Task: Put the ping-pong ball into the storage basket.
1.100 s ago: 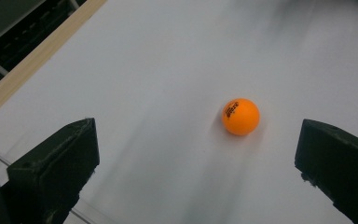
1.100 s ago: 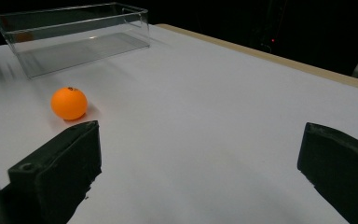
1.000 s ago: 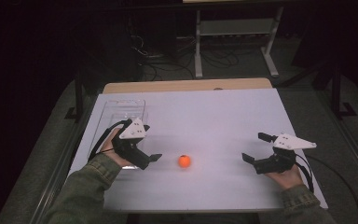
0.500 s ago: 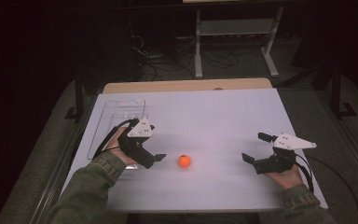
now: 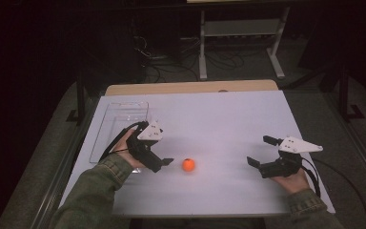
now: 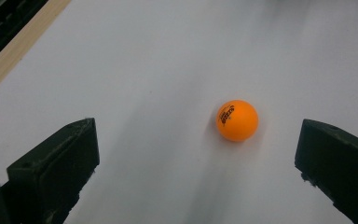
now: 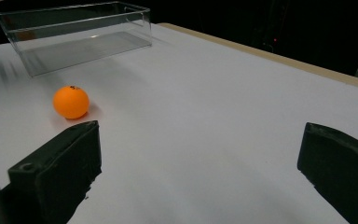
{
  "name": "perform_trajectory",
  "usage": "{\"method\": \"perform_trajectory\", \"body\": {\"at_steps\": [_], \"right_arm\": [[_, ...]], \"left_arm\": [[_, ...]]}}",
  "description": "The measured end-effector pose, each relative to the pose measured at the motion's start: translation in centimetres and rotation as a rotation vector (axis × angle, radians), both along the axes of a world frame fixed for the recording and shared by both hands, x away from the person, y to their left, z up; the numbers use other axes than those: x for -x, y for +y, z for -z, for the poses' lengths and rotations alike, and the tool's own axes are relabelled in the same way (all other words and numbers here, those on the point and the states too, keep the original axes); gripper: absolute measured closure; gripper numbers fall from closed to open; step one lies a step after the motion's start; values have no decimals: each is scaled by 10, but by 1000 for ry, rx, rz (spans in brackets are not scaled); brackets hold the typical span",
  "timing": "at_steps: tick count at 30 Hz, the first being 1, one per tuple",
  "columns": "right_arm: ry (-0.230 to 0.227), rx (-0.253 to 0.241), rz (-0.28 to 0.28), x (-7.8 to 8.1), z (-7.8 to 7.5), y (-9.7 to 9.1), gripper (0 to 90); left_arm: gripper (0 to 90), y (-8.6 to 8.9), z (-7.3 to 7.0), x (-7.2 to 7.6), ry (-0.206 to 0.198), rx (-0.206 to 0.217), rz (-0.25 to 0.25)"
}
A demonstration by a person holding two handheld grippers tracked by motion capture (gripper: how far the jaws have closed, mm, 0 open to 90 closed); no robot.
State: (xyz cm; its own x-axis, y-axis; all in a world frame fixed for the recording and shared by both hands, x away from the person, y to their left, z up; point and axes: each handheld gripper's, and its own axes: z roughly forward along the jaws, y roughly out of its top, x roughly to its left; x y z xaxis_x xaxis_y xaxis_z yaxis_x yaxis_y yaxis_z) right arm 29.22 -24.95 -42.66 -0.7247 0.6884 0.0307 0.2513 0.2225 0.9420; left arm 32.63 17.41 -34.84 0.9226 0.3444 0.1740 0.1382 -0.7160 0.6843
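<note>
As the left gripper [image 5: 164, 163] has advanced toward the orange ball [image 5: 188, 164] over the last second, its spread jaws now nearly flank it mid-table; grasping looks imminent. Right gripper [image 5: 262, 152] waits released, well apart.

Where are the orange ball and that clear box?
orange ball [image 5: 188, 165], high view, middle of the ball.
clear box [image 7: 121, 7], right gripper view, its top rim.
</note>
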Motion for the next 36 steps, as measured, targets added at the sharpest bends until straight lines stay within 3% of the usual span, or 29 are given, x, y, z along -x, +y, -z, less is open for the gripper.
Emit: {"method": "perform_trajectory", "body": {"at_steps": [36], "right_arm": [[5,7,-11,0,1,2,0]], "left_arm": [[0,-35,16,-10,31,-76,73]]}}
